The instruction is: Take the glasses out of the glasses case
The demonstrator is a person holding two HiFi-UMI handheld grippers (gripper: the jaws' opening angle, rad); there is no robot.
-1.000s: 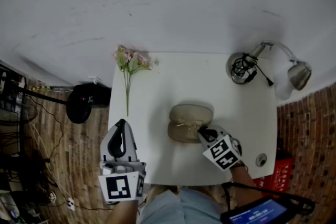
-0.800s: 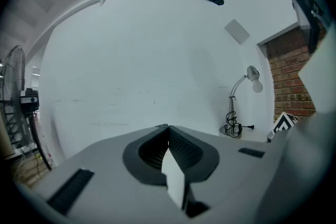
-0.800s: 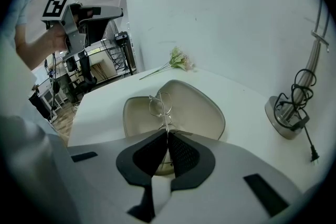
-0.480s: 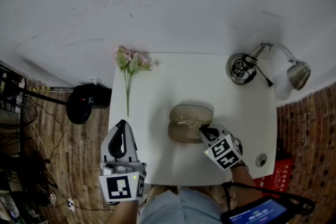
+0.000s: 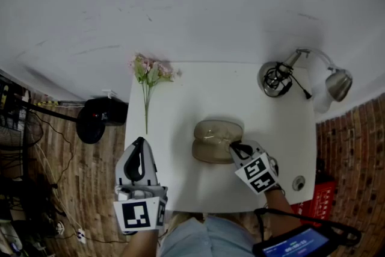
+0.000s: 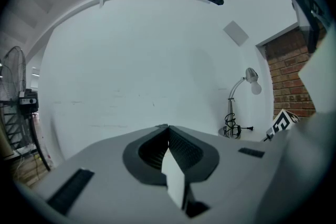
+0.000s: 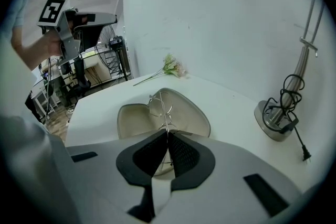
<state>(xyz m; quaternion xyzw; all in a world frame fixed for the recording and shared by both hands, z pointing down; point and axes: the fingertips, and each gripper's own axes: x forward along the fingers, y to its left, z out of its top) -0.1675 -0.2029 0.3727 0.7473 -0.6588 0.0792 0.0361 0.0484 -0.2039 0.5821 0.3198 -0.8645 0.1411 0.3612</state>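
A white rectangular surface (image 5: pixel 271 129) stands against a plain white wall (image 5: pixel 192 3) on a brick-patterned floor (image 5: pixel 90 183). A pink artificial flower sprig (image 5: pixel 150 70) lies at the far left corner. A silver gooseneck desk lamp (image 5: pixel 275 78) stands at the far right corner.

The beige oval fabric glasses case (image 5: pixel 212 150) lies open near the middle of the surface. Its long axis runs left to right in the head view. The two halves are spread flat, one toward the wall and one toward the person.

The right hand-held gripper (image 7: pixel 168 132) points steeply down at the right end of the case. It is clenched on the thin silver wire-frame glasses (image 7: pixel 164 112). The frame is seen nearly edge-on (lens rims project to the left of the wire) and extends away from the jaw tips over the open case. Whether the frame touches the lining cannot be determined.

The left hand-held gripper (image 5: pixel 139 142) is held beyond the left edge of the surface, well apart from the case. It points roughly level toward the wall. Its jaws are clenched together with nothing between them.
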